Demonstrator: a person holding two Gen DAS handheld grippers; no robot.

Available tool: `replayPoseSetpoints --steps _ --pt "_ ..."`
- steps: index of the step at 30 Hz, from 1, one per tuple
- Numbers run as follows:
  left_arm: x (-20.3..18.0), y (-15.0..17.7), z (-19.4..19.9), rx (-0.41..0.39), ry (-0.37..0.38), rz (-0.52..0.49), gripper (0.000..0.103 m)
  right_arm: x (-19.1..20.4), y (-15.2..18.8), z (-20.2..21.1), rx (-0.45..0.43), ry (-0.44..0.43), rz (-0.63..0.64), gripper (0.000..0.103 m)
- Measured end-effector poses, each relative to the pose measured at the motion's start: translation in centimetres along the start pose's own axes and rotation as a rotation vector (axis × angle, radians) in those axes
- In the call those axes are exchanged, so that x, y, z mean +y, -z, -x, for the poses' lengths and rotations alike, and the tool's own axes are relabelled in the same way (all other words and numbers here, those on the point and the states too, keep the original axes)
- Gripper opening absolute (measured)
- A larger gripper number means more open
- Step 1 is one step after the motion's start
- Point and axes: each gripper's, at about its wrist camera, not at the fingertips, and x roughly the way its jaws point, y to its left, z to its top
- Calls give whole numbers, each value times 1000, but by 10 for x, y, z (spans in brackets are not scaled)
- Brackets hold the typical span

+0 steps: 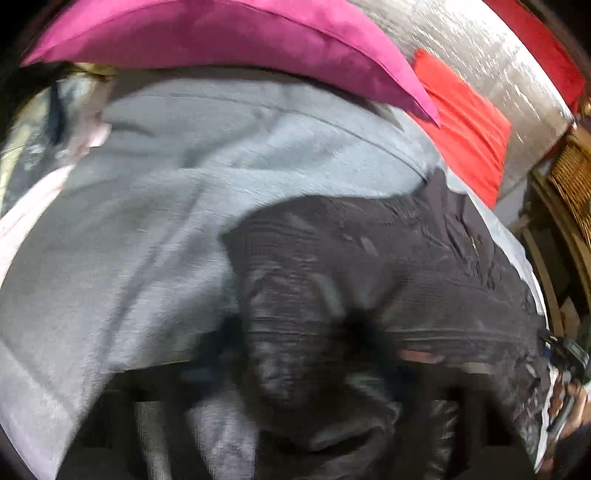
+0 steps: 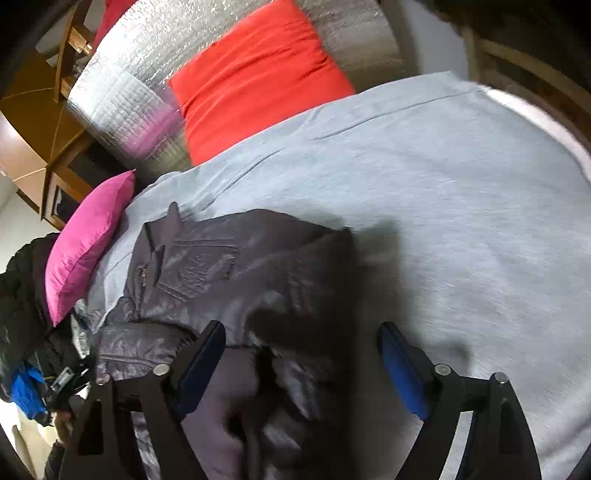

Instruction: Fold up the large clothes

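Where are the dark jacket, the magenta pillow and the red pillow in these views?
dark jacket [image 2: 229, 266]: right wrist view, chest pocket area.
magenta pillow [image 1: 221, 33]: left wrist view, middle of its face.
red pillow [image 2: 255, 74]: right wrist view, centre of its face.

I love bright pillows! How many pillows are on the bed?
2. A pink pillow lies at the bed's head beside the dark jacket; a red pillow leans on the silver wall. Others may be hidden.

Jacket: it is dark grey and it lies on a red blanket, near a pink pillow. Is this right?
Not quite. The jacket is dark grey and lies near the pink pillow, but the blanket under it is light grey, not red. Only the other pillow, further back, is red. The right wrist view shows this clearly.
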Motion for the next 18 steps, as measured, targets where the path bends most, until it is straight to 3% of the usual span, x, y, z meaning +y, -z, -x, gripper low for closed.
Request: replayPoseSetpoints --steps 1,3,5,6,7,8,9,11,13,14,18 --pt "-4 -2 2 -11 -11 -8 24 8 -2 -3 14 33 28 25" --pt "-9 -6 9 -39 -8 -19 16 25 -2 5 -21 70 100 15" --pt "-10 -4 13 -88 -24 -21 15 39 0 23 -100 90 150 15" --pt "-10 1 -2 -47 -73 -45 15 38 1 22 -100 110 165 15" --pt "-9 6 -15 -17 -116 -61 16 33 3 8 -56 153 165 15" --pt "-10 9 -15 -43 -143 -72 17 25 5 -7 -8 184 149 17" --pt "-11 8 -13 -49 -148 -62 18 21 11 -15 -7 202 143 27" --pt "-12 4 -6 -61 -159 -34 27 21 13 -6 -53 168 97 31" --pt "-13 4 8 -93 -195 -38 50 21 14 7 -67 145 59 63" --pt "-14 5 19 -130 -196 -43 54 25 15 18 -100 176 72 72" --pt "-24 16 58 -222 -177 -90 70 59 24 64 -242 237 167 72"
